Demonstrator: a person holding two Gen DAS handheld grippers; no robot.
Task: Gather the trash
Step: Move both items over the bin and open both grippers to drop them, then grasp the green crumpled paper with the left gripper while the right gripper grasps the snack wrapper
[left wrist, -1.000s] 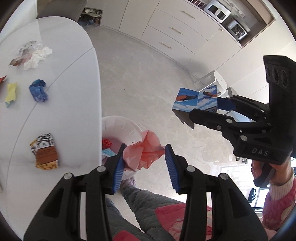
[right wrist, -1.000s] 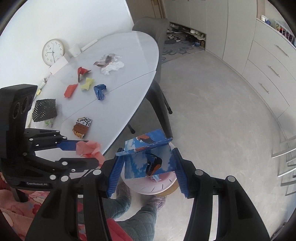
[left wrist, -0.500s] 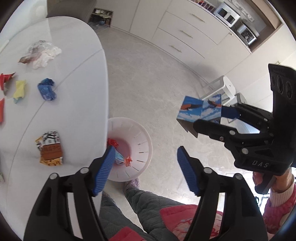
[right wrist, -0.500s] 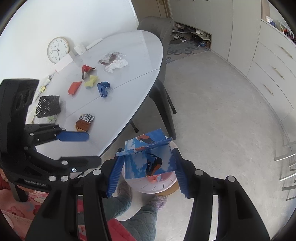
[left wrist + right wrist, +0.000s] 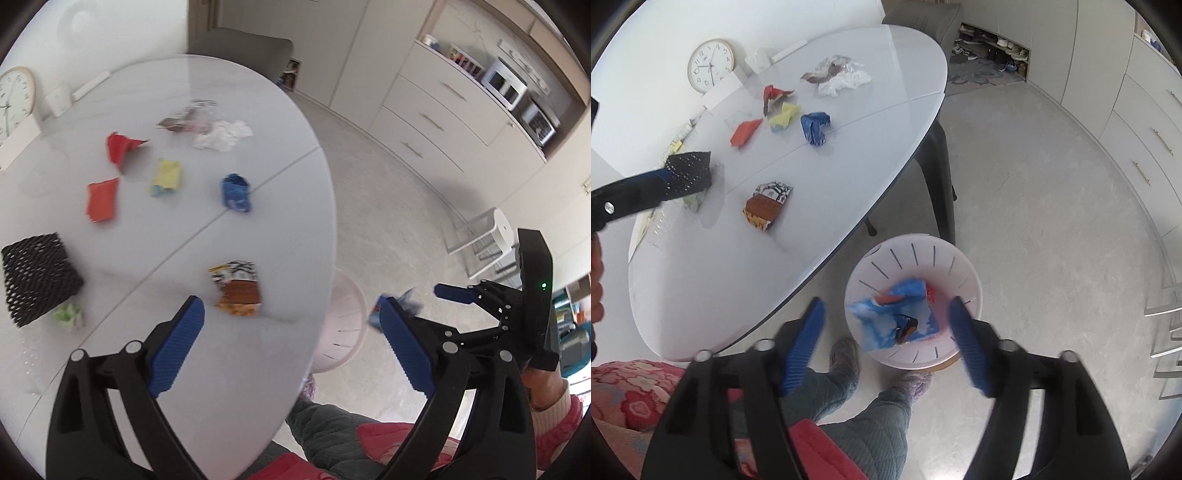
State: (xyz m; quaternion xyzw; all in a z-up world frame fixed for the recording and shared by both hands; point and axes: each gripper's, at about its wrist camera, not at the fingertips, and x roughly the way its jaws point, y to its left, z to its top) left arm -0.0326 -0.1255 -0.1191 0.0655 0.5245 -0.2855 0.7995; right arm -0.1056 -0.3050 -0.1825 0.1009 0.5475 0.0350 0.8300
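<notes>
Right gripper fingers opening; I released blue carton, now in bin. Left gripper fingers opening, empty, swung from bin to table. Next: snack wrapper.

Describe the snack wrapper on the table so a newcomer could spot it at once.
Start at the white oval table and find its edge nearest the pink bin on the floor. The snack wrapper lies flat there, alone, apart from the cluster of coloured paper scraps. It is the only brown, orange and black-and-white printed piece; the others are plain-coloured.
</notes>
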